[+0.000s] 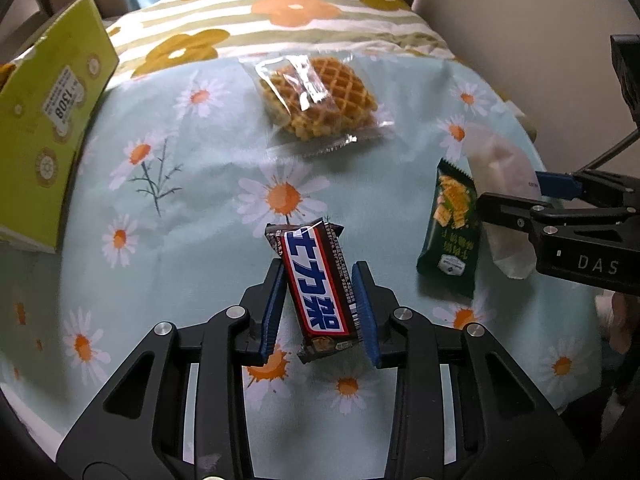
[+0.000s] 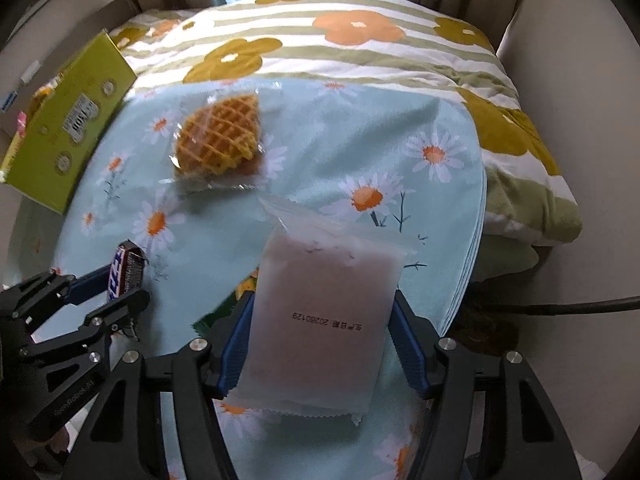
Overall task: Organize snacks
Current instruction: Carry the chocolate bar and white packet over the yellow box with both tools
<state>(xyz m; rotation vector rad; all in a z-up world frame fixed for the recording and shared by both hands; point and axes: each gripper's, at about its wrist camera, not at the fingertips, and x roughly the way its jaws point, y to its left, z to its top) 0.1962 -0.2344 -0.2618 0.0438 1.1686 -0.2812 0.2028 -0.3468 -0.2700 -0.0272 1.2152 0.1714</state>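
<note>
The left tongs (image 1: 320,308) are clamped on a chocolate bar (image 1: 316,284), blue pads pressing both long sides of its brown, red and blue wrapper; the bar stands tilted, its far end sticking out past the fingertips and its near end hanging below them, over the daisy-print cloth (image 1: 192,184) that covers the surface. The right tongs (image 2: 320,344) hold a frosted white packet (image 2: 320,320) by its two side edges, the crimped bottom seam hanging towards the camera. A dark green snack packet (image 1: 450,236) lies flat just beside the right tongs, between the two tools. Farther off, near the back edge of the cloth, a waffle in clear wrap (image 1: 316,100) lies alone with open cloth on all sides. A yellow-green box (image 1: 52,120) sits at the left edge, well apart from the bar. Behind the cloth lies a striped flower-print quilt (image 2: 360,48), which also bunches up along the right edge.
</note>
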